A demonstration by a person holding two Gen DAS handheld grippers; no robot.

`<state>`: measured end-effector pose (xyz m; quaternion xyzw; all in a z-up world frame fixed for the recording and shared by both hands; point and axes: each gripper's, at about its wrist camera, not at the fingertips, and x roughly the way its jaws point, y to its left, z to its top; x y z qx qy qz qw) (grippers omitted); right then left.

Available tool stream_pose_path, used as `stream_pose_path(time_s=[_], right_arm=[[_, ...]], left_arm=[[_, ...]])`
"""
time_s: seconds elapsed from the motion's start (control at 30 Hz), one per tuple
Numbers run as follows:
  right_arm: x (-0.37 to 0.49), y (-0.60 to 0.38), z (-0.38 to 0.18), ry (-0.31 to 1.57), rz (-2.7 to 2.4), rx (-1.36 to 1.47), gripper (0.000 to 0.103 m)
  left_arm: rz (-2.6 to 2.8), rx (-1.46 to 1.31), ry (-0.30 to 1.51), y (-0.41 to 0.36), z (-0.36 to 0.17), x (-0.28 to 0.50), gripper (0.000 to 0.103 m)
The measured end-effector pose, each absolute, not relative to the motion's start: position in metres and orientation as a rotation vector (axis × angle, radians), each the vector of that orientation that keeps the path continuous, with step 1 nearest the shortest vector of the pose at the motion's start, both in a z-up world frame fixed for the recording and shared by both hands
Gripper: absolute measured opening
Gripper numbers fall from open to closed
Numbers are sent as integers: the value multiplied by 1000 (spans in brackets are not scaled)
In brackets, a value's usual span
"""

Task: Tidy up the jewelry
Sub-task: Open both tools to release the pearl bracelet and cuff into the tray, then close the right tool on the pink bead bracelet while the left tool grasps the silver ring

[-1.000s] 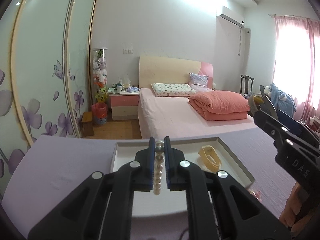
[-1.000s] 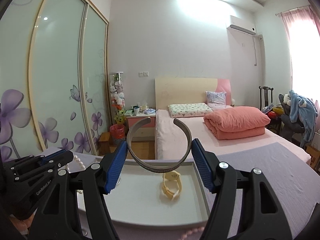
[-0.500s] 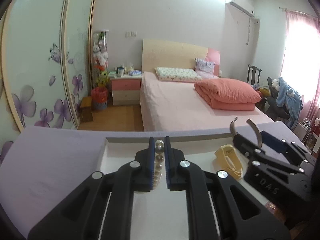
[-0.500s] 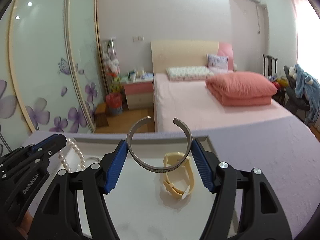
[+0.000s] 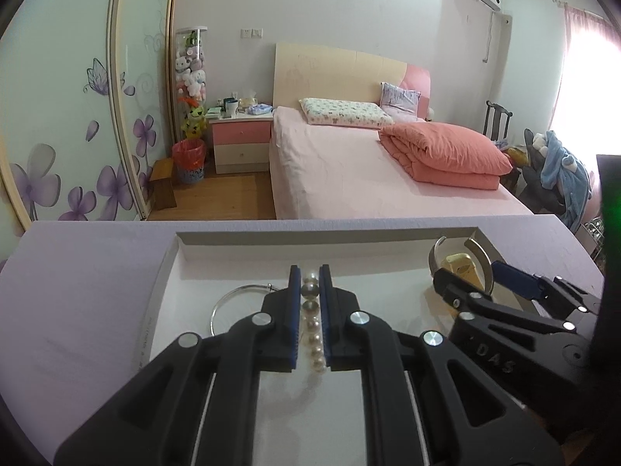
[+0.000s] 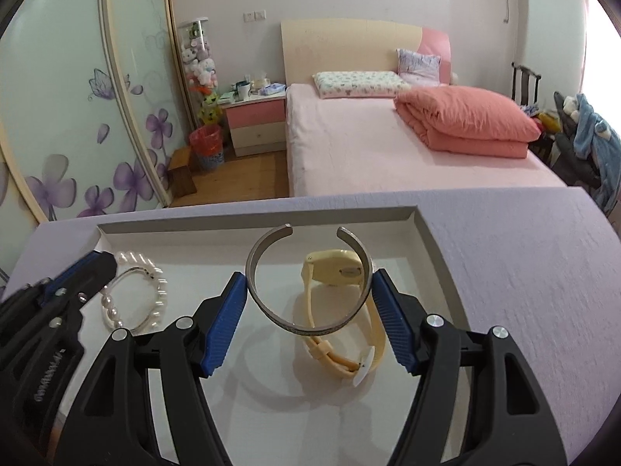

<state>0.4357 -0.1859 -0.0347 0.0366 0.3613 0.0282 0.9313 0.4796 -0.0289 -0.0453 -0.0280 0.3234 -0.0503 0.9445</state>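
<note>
My left gripper (image 5: 309,275) is shut on a pearl bracelet (image 5: 311,326) and holds it low over the left part of a white tray (image 5: 248,246). In the right wrist view the pearl bracelet (image 6: 155,283) hangs beside a thin silver ring (image 6: 128,275). My right gripper (image 6: 309,283) is shut on an open silver cuff bangle (image 6: 271,310), held just over the tray (image 6: 431,240). A cream-yellow watch (image 6: 333,272) lies in the tray under and behind the bangle. The right gripper (image 5: 462,268) also shows in the left wrist view.
The tray sits on a lilac-covered table (image 6: 524,272). A thin silver hoop (image 5: 233,299) lies in the tray left of my left gripper. Beyond the table's far edge are a pink bed (image 5: 368,178), a nightstand (image 5: 240,143) and a flowered wardrobe (image 5: 77,116).
Both grippers have moved down and forward over the tray with their pieces still held. The bangle now hangs right over the watch, and the pearls are near the tray floor.
</note>
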Motion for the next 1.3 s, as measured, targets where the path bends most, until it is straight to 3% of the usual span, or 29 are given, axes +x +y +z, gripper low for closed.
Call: stream_pose_path(time_s=[0.5, 0.87, 1.3], right_arm=[[415, -208, -7, 625, 56, 86, 75], [360, -223, 4, 550, 89, 61, 72], [300, -253, -42, 722, 112, 40, 64]], left_arm=[[-27, -99, 651, -4, -37, 459, 17], [-10, -108, 605, 18, -25, 397, 39], [8, -75, 620, 41, -42, 312, 52]])
